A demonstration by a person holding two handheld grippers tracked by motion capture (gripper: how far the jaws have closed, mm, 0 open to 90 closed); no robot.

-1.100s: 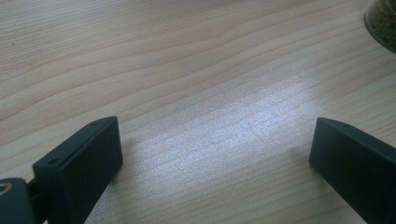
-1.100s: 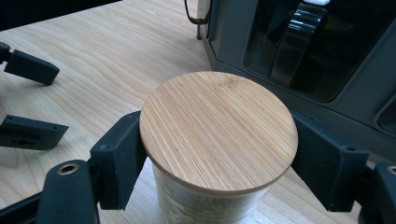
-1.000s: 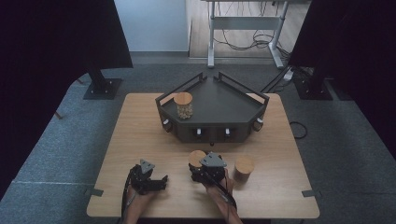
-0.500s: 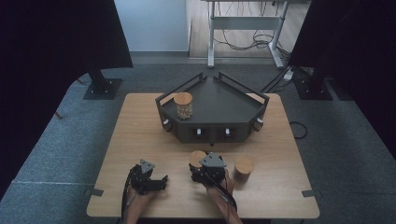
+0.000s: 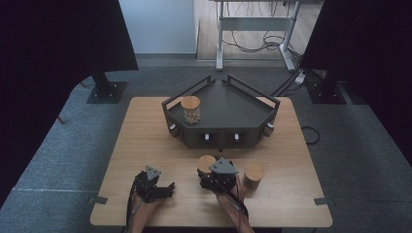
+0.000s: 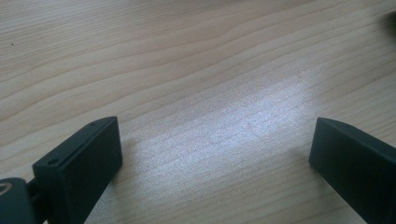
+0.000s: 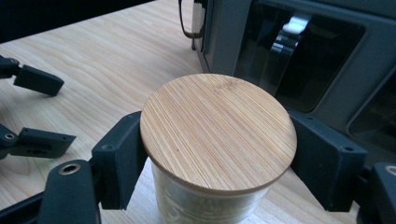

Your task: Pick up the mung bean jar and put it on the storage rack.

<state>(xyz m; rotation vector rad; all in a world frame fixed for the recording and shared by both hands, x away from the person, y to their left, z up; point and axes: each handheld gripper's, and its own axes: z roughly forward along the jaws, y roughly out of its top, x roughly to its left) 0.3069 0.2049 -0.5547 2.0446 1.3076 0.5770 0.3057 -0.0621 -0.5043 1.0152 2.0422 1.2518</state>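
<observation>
The right gripper point(image 7: 217, 154) is now clamping its jaws on the round bamboo-lidded glass jar point(image 7: 218, 133), standing on the wooden surface point(image 5: 145, 141) beside the dark tray point(image 5: 228, 109), ready for lifting; the left gripper point(image 6: 210, 154) is resting, jaws apart.

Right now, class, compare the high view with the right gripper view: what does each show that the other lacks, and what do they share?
High view alone: a jar on the dark tray, another jar right of the right gripper, and the grey floor. Right gripper view alone: the lid's grain and the fingers clamping the glass jar under it. Shared: that held jar, the left gripper, the wooden table.
</observation>
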